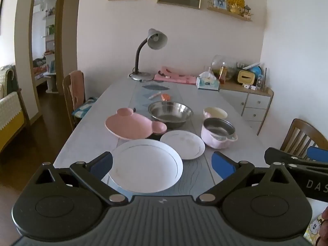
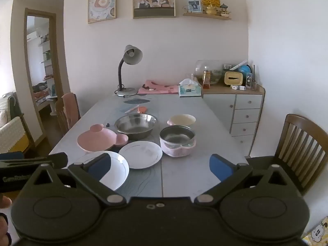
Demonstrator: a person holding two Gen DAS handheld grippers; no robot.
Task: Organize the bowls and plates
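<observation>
We held both sets of tongs spread fully wide, gripping nothing: left gripper (image 1: 162,165), right gripper (image 2: 161,167). At 12 o'clock of the left sat the large white plate (image 1: 145,164). Small white plate (image 1: 183,144) just beside it at 1 o'clock, pink bear plate (image 1: 133,126) at 11, steel bowl (image 1: 170,113) behind. Pink pot (image 1: 218,134) and cream bowl (image 1: 215,112) stood at 2 o'clock. Bare table (image 2: 194,174) lay before the right gripper; wooden chair (image 2: 301,149) at 3 o'clock.

Left gripper (image 1: 162,165) — matte black body, ribbed centre, silver pivot screws, blue pads on its fingers (image 1: 222,164). Right gripper (image 2: 161,165) — same build, two small holes behind the jaws.
</observation>
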